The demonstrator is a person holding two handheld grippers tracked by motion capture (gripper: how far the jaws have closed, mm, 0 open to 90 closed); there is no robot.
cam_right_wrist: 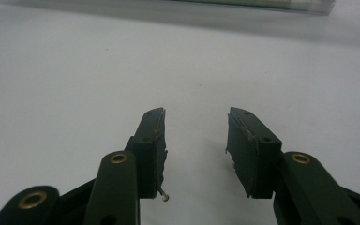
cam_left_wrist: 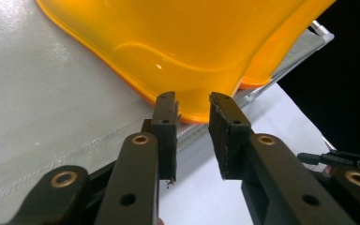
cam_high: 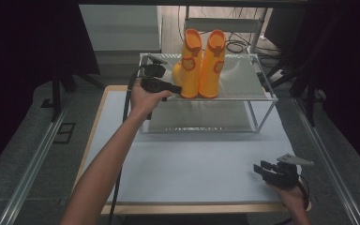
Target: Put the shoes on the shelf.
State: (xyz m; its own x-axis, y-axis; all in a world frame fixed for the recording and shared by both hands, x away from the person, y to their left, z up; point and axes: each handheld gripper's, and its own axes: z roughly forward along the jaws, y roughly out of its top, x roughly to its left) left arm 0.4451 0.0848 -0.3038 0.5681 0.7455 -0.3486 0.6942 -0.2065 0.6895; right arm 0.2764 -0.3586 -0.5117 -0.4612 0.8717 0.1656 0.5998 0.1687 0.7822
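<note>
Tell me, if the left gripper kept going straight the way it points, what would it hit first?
Most likely the left orange boot on the rack's top shelf. The left gripper has its jaws open right at the boot's sole edge, though I cannot tell if they already touch it.

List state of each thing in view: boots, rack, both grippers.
Left boot: upright on rack's top shelf, left gripper at its foot.
Right boot: upright beside it, touching.
Rack: lower shelf bare.
Left gripper: open, tips at boot's sole edge, not pressing.
Right gripper: open, nothing between jaws, over table.
</note>
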